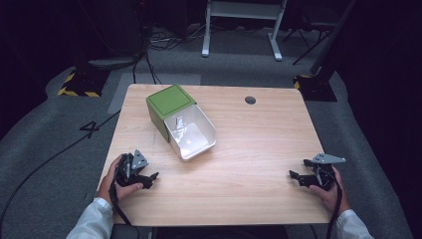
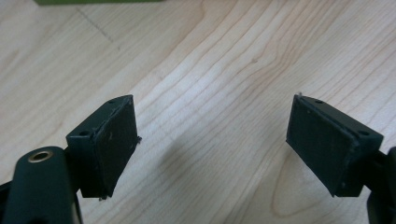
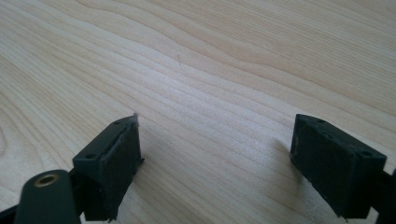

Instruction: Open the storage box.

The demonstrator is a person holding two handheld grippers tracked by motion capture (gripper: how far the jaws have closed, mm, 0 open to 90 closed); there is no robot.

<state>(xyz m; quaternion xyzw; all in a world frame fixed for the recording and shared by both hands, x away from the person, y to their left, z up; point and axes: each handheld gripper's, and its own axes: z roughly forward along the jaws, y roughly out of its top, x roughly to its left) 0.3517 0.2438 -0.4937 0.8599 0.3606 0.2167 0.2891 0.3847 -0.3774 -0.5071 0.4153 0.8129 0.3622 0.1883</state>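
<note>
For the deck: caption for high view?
Open left gripper and right gripper rest near a green-lidded white box.

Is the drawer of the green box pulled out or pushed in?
Pulled out. The white drawer sticks out of the green box toward the person, so you can see down inside it. A small pale thing stands inside; I cannot tell what.

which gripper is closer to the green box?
Left. The left gripper sits at the table's near-left edge, just in front of the green box and its white tray. The right gripper is at the near-right edge, most of the table's width away.
</note>
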